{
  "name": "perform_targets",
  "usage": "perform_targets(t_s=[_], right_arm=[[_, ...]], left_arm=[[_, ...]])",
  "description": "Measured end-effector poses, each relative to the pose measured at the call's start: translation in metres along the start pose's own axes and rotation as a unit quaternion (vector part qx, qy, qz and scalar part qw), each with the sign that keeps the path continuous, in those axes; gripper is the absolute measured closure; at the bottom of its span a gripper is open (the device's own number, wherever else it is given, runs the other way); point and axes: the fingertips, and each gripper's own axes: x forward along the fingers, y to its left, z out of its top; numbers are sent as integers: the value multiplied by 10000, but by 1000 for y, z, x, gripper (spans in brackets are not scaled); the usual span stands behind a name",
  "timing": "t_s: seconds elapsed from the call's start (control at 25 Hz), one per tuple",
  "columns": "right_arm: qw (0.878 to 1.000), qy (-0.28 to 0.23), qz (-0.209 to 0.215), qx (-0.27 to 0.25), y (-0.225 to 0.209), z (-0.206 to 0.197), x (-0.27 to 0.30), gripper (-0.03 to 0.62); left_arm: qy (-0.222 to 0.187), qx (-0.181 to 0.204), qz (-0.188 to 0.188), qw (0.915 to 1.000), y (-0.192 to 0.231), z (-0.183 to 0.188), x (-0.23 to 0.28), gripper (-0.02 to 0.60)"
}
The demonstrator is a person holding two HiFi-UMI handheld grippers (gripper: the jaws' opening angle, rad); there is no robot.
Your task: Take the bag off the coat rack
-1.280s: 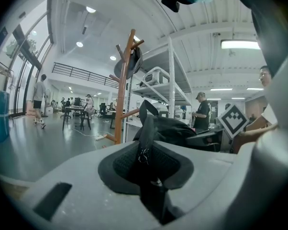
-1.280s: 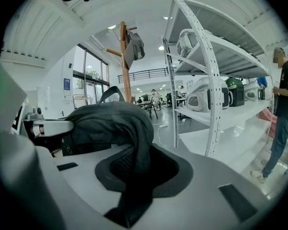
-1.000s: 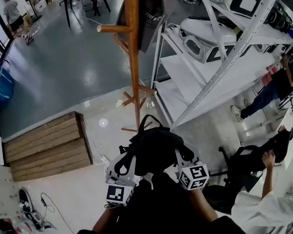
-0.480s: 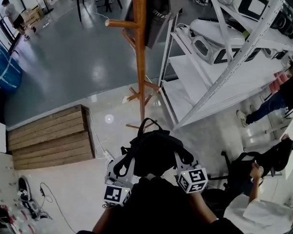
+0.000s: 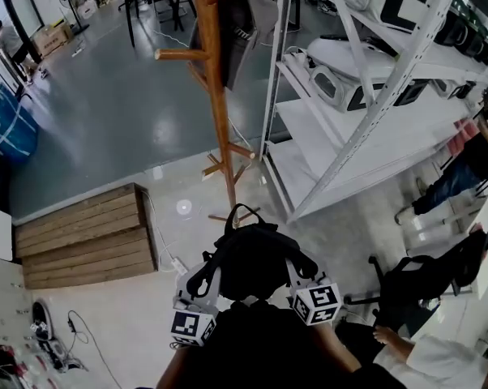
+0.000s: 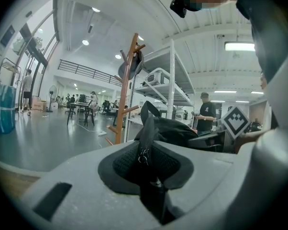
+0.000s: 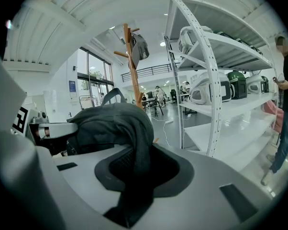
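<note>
The black bag (image 5: 252,258) hangs between my two grippers, away from the wooden coat rack (image 5: 216,104), which stands on the floor beyond it. My left gripper (image 5: 202,288) is shut on a zippered strap of the bag (image 6: 145,147), which runs up out of the jaws of the left gripper (image 6: 146,164). My right gripper (image 5: 297,272) is shut on a fold of the bag's fabric (image 7: 120,123), draped over the right gripper (image 7: 134,171). A dark garment (image 5: 248,19) still hangs high on the rack.
White metal shelving (image 5: 366,96) with appliances stands right of the rack. A low wooden platform (image 5: 82,237) lies at the left, with cables (image 5: 82,339) on the floor near it. A black office chair (image 5: 426,270) and a person (image 5: 463,164) are at the right.
The head view has swung, so the rack sits a little further left in the picture. Both grippers and the bag stay at about the same place. The seated person at lower right has mostly left the frame.
</note>
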Motion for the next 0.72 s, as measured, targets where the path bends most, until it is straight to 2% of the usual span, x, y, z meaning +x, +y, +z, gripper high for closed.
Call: perform_targets(t_s=[0.72], right_arm=[[10000, 21, 46, -27, -21, 2, -5, 511]], left_arm=[[26, -61, 39, 10000, -17, -1, 12, 511]])
